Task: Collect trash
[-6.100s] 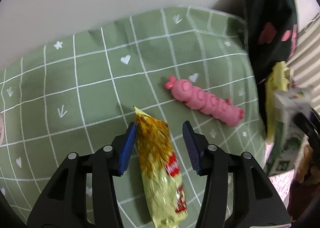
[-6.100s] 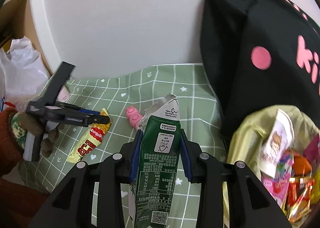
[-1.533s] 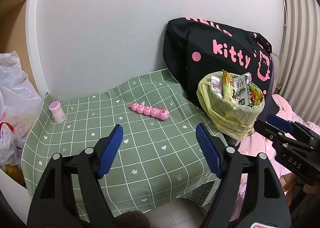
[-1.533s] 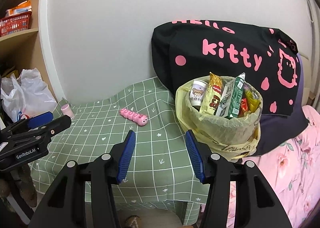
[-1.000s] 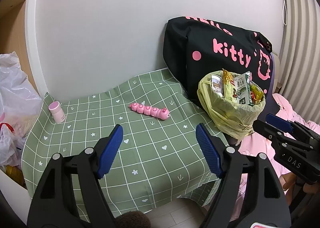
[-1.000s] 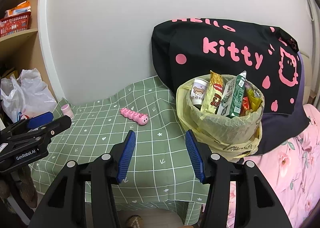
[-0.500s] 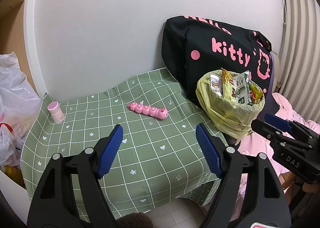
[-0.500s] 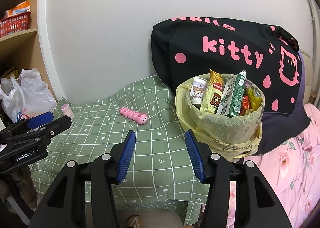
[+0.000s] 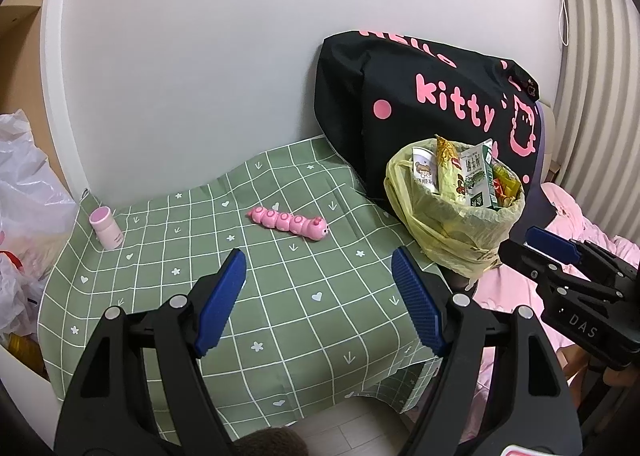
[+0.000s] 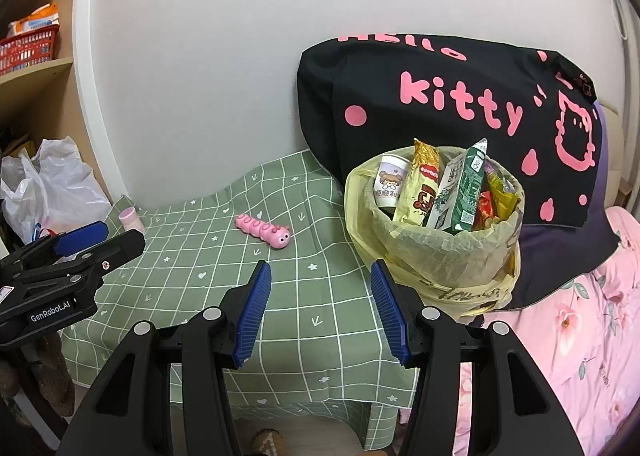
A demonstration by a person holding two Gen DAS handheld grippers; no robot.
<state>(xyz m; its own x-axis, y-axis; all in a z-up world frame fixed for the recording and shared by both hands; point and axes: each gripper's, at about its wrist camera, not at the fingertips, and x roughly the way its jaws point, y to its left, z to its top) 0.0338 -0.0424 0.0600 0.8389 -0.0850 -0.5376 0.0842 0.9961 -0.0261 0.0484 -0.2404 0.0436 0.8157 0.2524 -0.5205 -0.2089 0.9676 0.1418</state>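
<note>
A yellow trash bag stands at the right edge of the green checked table, also in the right wrist view. It holds a paper cup, a yellow snack wrapper, a green milk carton and other wrappers. My left gripper is open and empty, held back from the table's front. My right gripper is open and empty, in front of the bag's left side.
A pink caterpillar toy lies mid-table. A small pink bottle stands at the table's far left. A black Hello Kitty bag leans behind the trash bag. White plastic bags sit left. Pink floral bedding lies right.
Six seconds ago the left gripper was around the yellow wrapper and the right held the green carton; both items now sit in the bag. Over the last second both grippers barely moved.
</note>
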